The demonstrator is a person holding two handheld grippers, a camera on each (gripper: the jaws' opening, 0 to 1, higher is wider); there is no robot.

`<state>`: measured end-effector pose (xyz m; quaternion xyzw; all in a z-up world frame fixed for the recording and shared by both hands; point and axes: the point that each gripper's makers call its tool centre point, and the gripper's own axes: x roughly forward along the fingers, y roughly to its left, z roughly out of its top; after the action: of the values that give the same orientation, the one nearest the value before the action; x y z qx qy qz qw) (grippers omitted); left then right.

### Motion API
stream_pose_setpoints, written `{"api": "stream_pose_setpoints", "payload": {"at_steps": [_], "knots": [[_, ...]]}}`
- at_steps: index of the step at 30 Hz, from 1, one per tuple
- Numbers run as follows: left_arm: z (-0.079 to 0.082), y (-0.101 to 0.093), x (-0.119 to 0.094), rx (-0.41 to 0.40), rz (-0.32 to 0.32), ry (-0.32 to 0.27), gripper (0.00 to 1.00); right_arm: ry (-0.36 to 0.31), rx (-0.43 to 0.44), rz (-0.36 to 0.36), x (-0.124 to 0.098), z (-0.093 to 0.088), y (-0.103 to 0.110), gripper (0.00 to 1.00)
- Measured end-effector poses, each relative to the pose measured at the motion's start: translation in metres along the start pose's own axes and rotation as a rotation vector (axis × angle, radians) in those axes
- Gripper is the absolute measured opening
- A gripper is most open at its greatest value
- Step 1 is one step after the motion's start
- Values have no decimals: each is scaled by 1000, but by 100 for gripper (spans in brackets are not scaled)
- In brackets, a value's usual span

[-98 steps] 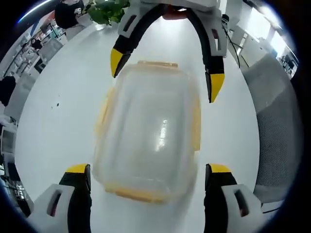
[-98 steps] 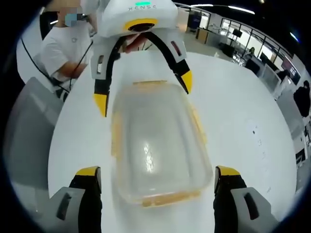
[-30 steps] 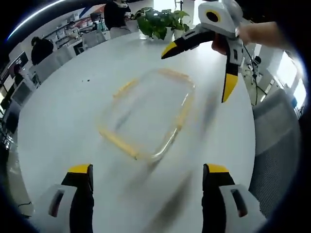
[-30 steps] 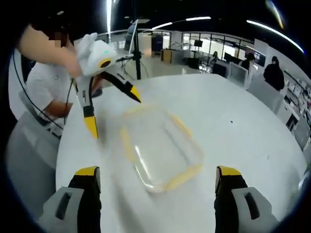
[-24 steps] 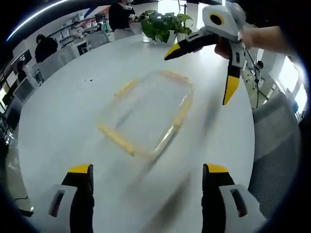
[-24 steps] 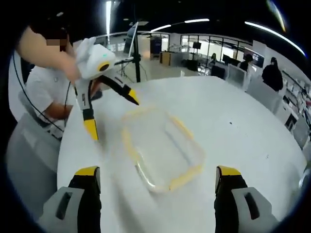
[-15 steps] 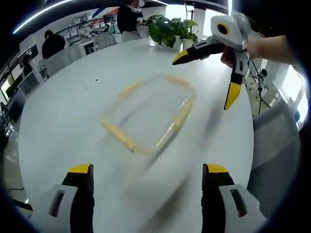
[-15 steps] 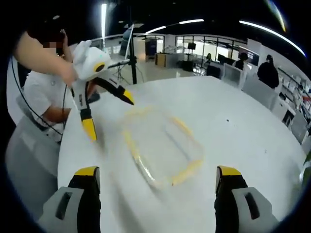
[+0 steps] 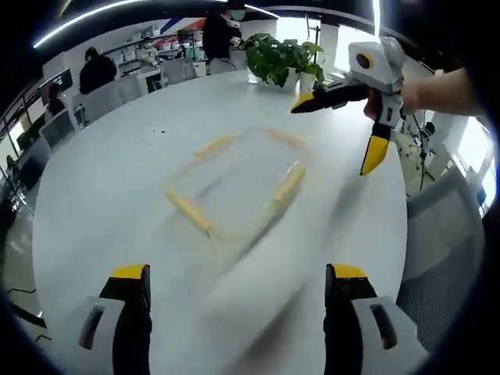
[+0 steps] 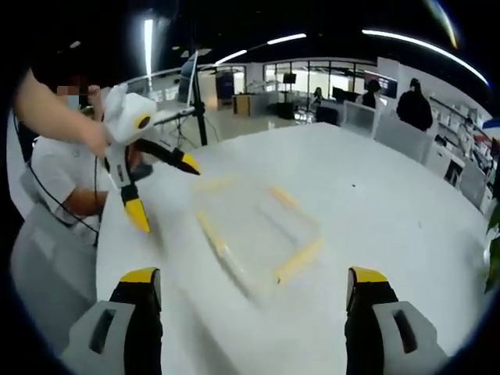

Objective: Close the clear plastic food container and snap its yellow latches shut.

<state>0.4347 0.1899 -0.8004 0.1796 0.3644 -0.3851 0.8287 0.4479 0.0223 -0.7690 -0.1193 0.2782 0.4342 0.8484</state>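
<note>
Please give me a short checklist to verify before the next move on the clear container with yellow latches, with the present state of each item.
1. Container lying flat on the white table: ok.
2. Lid seated on the container: cannot tell, picture is blurred.
3. Yellow latches snapped down: cannot tell, motion blur hides them.
4. Left gripper open and apart from the container: ok.
5. Right gripper open and apart from the container: ok; in the left gripper view it is raised beside the container.
6. Potted plant apart from the container: ok.
</note>
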Motion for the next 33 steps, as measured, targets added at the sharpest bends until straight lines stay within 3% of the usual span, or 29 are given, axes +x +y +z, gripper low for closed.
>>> {"api": "stream_pose_setpoints", "payload": {"at_steps": [14,25,33], "knots": [[-1,-7,-8,-57,13,-49,93,-52,67,-27,-14,-5,9,100],[-5,-5,-19,-83,67,-98,91,-92,117,-55,-22,-7,11,99],[-15,-4,-25,-128,86,-115,91,-106,137,-67,-29,-10,13,99]]}}
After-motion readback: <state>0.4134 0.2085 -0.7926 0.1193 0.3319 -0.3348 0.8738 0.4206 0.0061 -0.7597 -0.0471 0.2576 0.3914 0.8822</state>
